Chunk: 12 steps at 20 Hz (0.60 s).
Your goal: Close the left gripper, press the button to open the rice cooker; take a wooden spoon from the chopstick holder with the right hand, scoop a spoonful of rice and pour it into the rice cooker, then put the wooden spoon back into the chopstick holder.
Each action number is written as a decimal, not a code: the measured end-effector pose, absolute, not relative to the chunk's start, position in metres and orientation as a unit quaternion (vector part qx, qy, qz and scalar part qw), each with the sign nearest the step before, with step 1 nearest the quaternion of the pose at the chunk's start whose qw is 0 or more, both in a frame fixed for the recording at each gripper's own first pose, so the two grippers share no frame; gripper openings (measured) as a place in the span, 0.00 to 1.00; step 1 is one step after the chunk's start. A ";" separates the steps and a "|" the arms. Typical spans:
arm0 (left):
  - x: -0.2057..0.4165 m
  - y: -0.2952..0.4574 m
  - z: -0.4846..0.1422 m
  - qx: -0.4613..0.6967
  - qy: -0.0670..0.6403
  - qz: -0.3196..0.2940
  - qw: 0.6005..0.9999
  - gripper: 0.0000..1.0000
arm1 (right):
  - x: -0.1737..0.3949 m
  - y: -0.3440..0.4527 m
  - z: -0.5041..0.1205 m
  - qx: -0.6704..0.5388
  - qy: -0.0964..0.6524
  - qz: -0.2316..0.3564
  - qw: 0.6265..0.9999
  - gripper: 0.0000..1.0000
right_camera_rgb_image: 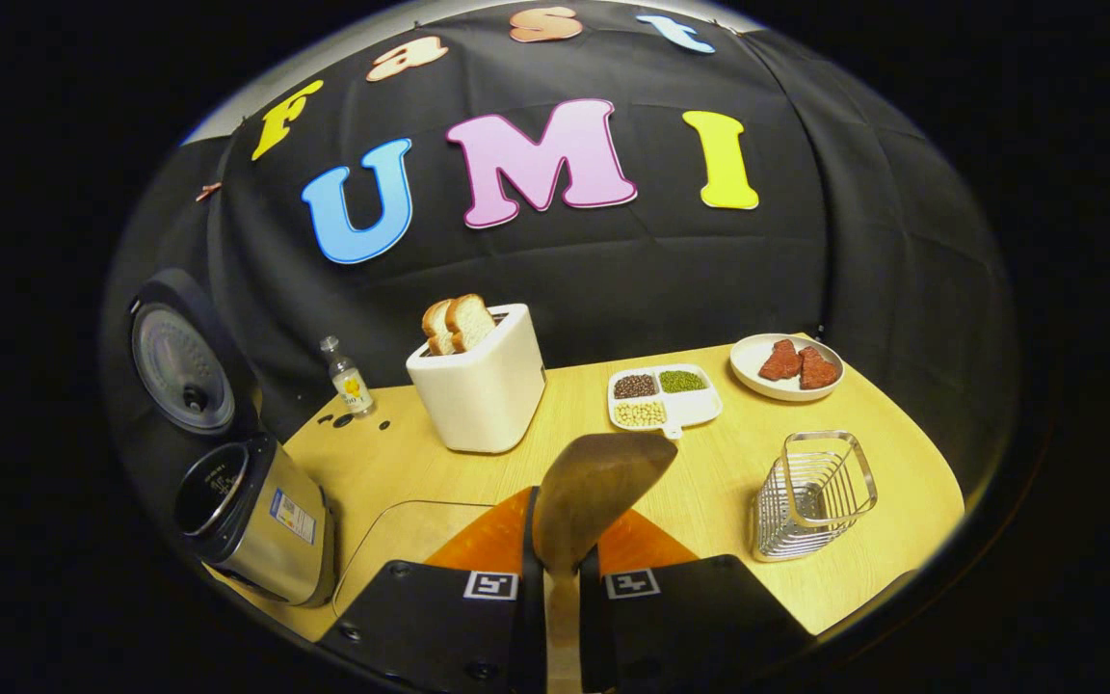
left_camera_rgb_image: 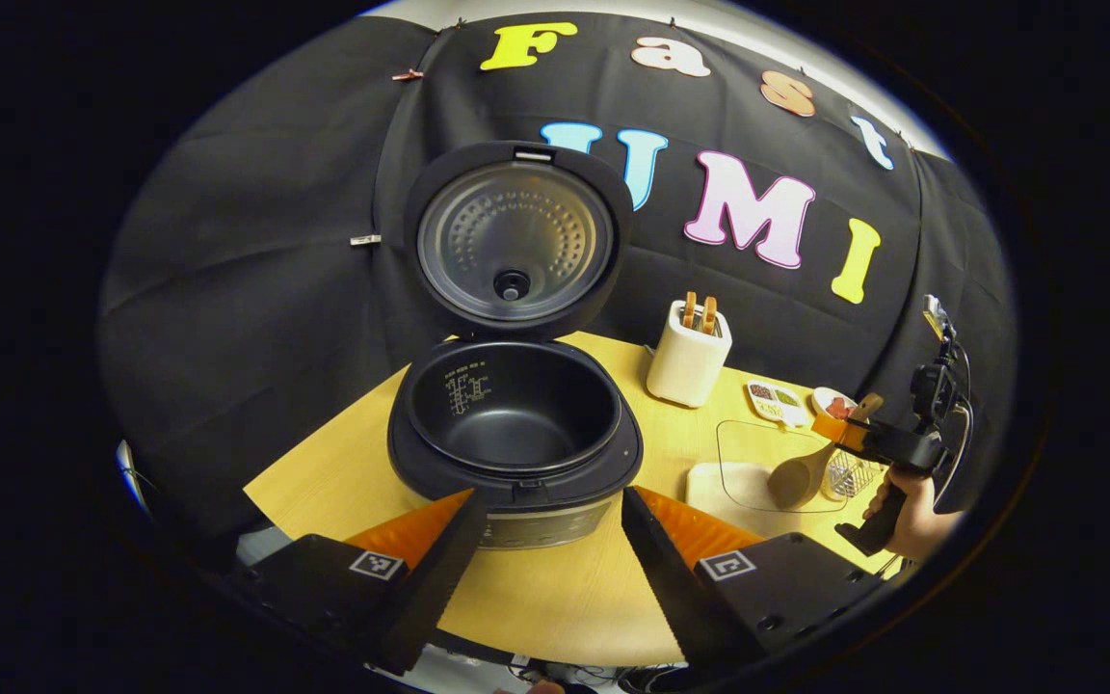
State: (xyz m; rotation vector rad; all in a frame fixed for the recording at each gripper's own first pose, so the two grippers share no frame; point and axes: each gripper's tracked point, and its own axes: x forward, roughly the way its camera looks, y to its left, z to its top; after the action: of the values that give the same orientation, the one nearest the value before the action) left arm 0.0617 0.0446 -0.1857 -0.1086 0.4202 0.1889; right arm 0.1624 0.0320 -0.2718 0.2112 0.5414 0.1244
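The rice cooker stands with its lid raised and the dark inner pot bare. My left gripper is open, its fingers spread just before the cooker's front edge. At the right, my right gripper is shut on the handle of the wooden spoon, whose bowl hangs over a clear shallow container. In the right gripper view the spoon sticks out forward between the fingers of the right gripper. The wire chopstick holder stands to its right. The cooker is at far left.
A white toaster with bread slices stands mid-table, a small bottle to its left. Behind are a divided dish of beans and a plate with red pieces. A hand holds the right gripper near the table's edge.
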 end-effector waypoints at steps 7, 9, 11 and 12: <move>0.051 0.062 -0.183 -0.069 0.204 0.101 0.971 0.95 | 0.141 0.063 -0.296 0.178 0.330 0.033 0.926 0.18; 0.048 0.068 -0.186 -0.079 0.209 0.107 0.969 0.95 | 0.141 0.071 -0.297 0.211 0.348 0.029 0.913 0.18; 0.043 0.073 -0.188 -0.091 0.211 0.110 0.967 0.96 | 0.138 0.076 -0.296 0.228 0.357 0.026 0.906 0.18; 0.042 0.075 -0.191 -0.095 0.212 0.111 0.966 0.96 | 0.136 0.078 -0.295 0.233 0.359 0.026 0.904 0.18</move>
State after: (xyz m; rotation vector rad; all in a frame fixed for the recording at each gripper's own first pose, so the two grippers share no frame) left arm 0.0422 0.0748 -0.1905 -0.1928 0.4289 0.2245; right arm 0.1365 0.0780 -0.2948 0.4807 0.7421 0.0532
